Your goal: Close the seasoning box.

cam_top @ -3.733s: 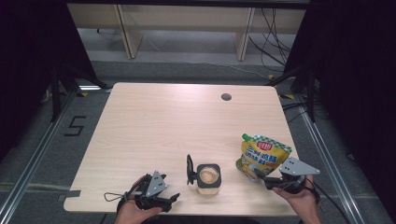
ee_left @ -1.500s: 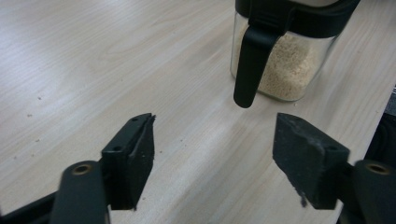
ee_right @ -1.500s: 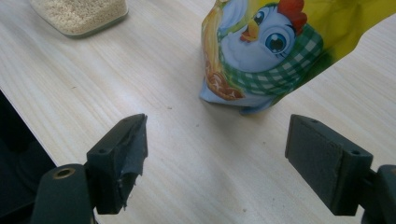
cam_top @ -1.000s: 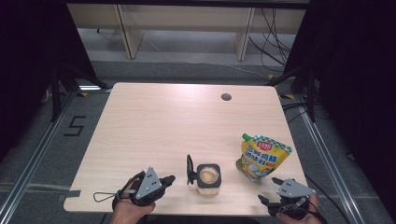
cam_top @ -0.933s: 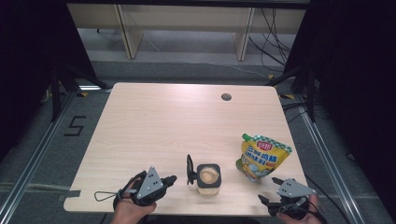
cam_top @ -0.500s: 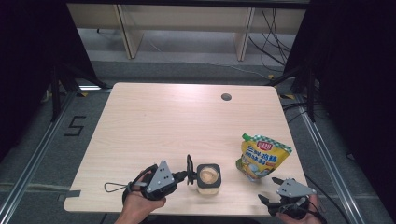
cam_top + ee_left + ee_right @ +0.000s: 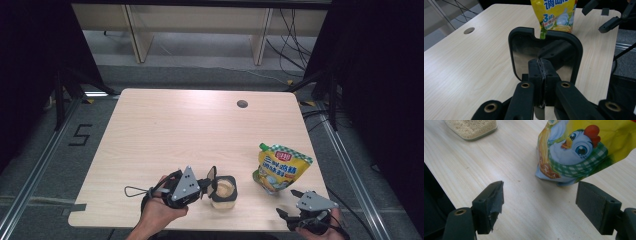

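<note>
While the left tool [image 7: 541,75] sits pinched together on the upright black lid [image 7: 545,53] beside the granule-filled container [image 7: 224,190], the right tool [image 7: 540,205] gapes apart near the table's [image 7: 190,130] front edge, facing the standing yellow pouch [image 7: 282,168], spout seemingly uppermost.

Container [image 7: 224,191] sits left of pouch [image 7: 281,169] (both near table's [image 7: 200,130] front edge).

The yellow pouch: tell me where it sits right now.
In the high view, the yellow pouch stands near the table's front right, just right of the open jar and ahead of the right gripper, whose fingers are spread and clear of it.
</note>
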Tool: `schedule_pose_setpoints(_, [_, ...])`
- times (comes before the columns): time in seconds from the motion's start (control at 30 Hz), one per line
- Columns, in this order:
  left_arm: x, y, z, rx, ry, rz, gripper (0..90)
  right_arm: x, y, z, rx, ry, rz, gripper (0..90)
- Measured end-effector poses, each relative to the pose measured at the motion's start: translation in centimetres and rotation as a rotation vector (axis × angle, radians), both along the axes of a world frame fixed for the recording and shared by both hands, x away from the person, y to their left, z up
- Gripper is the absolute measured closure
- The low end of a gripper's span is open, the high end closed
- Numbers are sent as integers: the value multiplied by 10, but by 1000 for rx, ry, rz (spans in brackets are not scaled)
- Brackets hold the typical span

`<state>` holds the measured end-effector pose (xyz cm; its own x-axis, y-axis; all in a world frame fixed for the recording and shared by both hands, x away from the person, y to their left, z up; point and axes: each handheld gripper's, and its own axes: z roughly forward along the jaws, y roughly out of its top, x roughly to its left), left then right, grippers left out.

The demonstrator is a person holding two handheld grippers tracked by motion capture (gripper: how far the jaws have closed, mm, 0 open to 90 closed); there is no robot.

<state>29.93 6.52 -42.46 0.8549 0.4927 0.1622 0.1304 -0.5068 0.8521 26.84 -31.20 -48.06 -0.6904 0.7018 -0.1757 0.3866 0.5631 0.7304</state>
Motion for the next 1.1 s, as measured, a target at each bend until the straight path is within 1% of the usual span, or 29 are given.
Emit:
schedule_pose_setpoints(0.07, [1, -4, -1, 7, -2, -11, 865, 0, 0, 0, -2, 0, 1, 234])
schedule_pose_setpoints(0.1, [2, -6, -2, 19, -1, -19, 863, 0, 0, 0, 1, 0, 0, 234])
schedule_pose_setpoints(0.13, [2, -8, -3, 16, 0, -24, 862, 0, 0, 1, 1, 0, 1, 234])
schedule_pose_setpoints(0.17, [2, -10, -4, 6, 12, -17, 861, -1, 0, 1, 6, 3, 0, 234])
schedule_pose_setpoints(0.23, [3, -11, -5, 16, 5, -24, 861, 0, 0, 1, -1, 0, 1, 234])
schedule_pose_setpoints(0.3, [3, -13, -6, 12, 11, -26, 861, 0, 0, 0, -1, 1, 1, 234])
schedule_pose_setpoints(0.33, [3, -14, -7, 20, 19, -29, 861, 0, 0, 0, -1, 1, 2, 234])
schedule_pose_setpoints(0.37, [4, -15, -8, 17, 11, -32, 861, 0, 0, 0, -1, 0, 2, 234])
schedule_pose_setpoints(0.4, [4, -16, -9, 21, 19, -35, 861, 0, 0, 0, -2, 1, 3, 234])
schedule_pose_setpoints(0.43, [4, -17, -10, 9, 29, -28, 861, 0, 0, 0, -5, -4, 5, 234])
schedule_pose_setpoints(0.47, [4, -18, -11, 13, 30, -33, 861, 0, 0, 0, -5, -4, 4, 234])
schedule_pose_setpoints(0.5, [5, -18, -12, 35, 30, -47, 859, 0, 0, 0, -4, 0, 2, 234])
schedule_pose_setpoints(0.53, [4, -19, -14, 22, 40, -34, 857, 0, 0, 0, -5, 0, 3, 234])
schedule_pose_setpoints(0.57, [5, -19, -15, 34, 35, -43, 856, 0, 0, 0, -8, -3, 4, 234])
schedule_pose_setpoints(0.6, [4, -21, -17, 22, 45, -36, 855, 0, 0, 0, -11, -5, 10, 234])
schedule_pose_setpoints(0.63, [5, -20, -17, 42, 40, -41, 853, 0, 0, 0, -14, -7, 14, 234])
schedule_pose_setpoints(0.67, [5, -21, -18, 38, 42, -45, 853, 0, 0, 0, -15, -4, 13, 234])
schedule_pose_setpoints(0.7, [5, -21, -19, 48, 41, -40, 852, 0, 0, 0, -15, -7, 15, 234])
schedule_pose_setpoints(0.73, [6, -21, -19, 38, 41, -38, 853, 0, 0, 0, -16, -10, 15, 235])
schedule_pose_setpoints(0.77, [6, -21, -19, 44, 41, -40, 848, 0, 0, 0, -11, -3, 6, 235])
schedule_pose_setpoints(0.8, [6, -22, -19, 22, 50, -40, 840, 0, 0, 0, -11, -5, 5, 235])
schedule_pose_setpoints(0.83, [6, -21, -18, 28, 57, -43, 821, 0, 0, 0, -11, -5, 5, 235])
schedule_pose_setpoints(0.87, [7, -21, -18, 17, 53, -45, 798, 0, 0, 0, -11, -5, 5, 235])
schedule_pose_setpoints(0.9, [7, -19, -16, 18, 60, -45, 776, 0, 0, 0, -11, -5, 5, 234])
schedule_pose_setpoints(0.93, [7, -19, -16, -7, 59, -38, 745, 0, 0, 0, -10, -5, 6, 235])
schedule_pose_setpoints(0.97, [7, -18, -15, -15, 62, -36, 710, 0, 0, 0, -11, -4, 6, 235])
schedule_pose_setpoints(1.03, [7, -15, -12, -19, 65, -47, 630, 0, 0, 0, -12, -5, 7, 234])
schedule_pose_setpoints(1.07, [7, -13, -10, -29, 61, -49, 582, 0, 0, 0, -16, -12, 16, 235])
schedule_pose_setpoints(1.1, [6, -10, -9, -46, 69, -43, 546, 0, 0, 0, -16, -12, 16, 236])
